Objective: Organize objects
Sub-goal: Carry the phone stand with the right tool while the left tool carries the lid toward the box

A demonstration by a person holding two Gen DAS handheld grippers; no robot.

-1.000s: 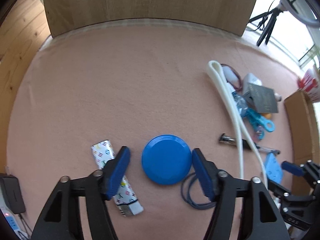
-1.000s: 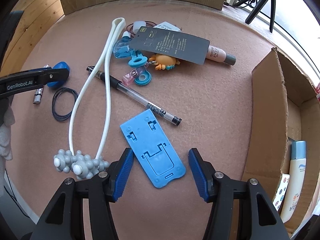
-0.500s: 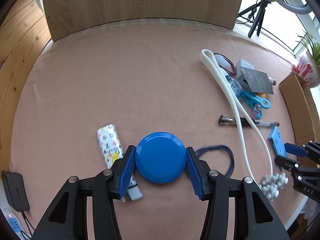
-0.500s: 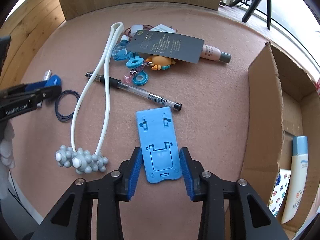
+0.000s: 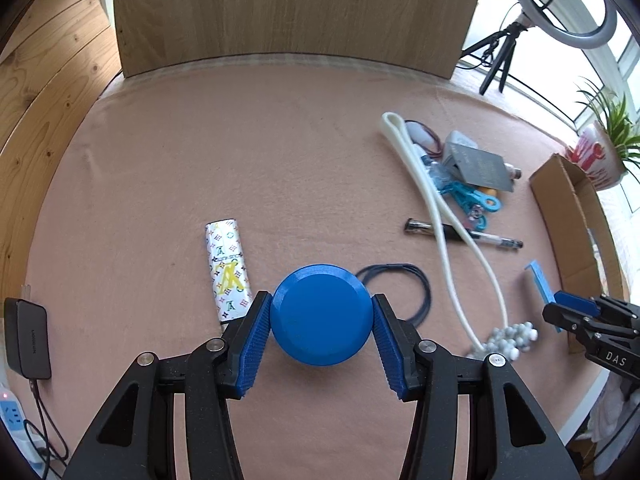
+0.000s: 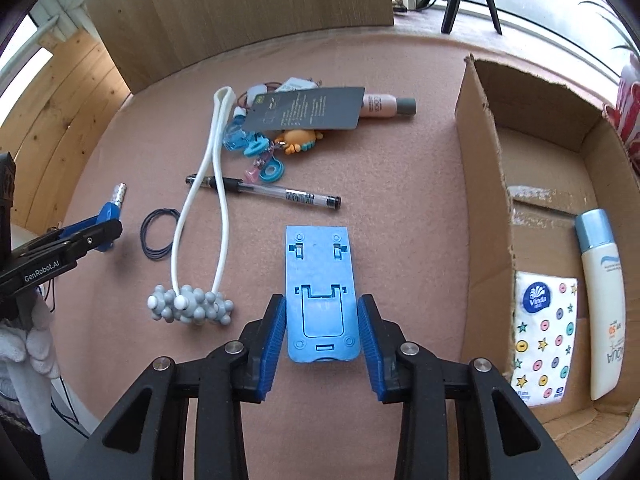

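Clamping the blue stand [image 6: 320, 296] lengthwise, the right gripper [image 6: 322, 342] has the box [image 6: 480, 184] to its right; the left gripper [image 5: 322, 330] jaws pinch the blue disc [image 5: 320, 320].

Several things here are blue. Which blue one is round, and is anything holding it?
The round blue plastic disc, clamped by the left gripper. The flat light-blue rectangular plastic stand, in the right gripper, has straight edges.

I saw a black power adapter [image 5: 27, 338] at the pink mat's [image 5: 240, 140] left edge, its cable running to a white power strip [image 5: 14, 420]. A light wood panel [image 5: 292, 12] stood behind the mat. By the window were a black tripod [image 5: 502, 56], a ring light [image 5: 560, 0] and a potted plant [image 5: 604, 140].
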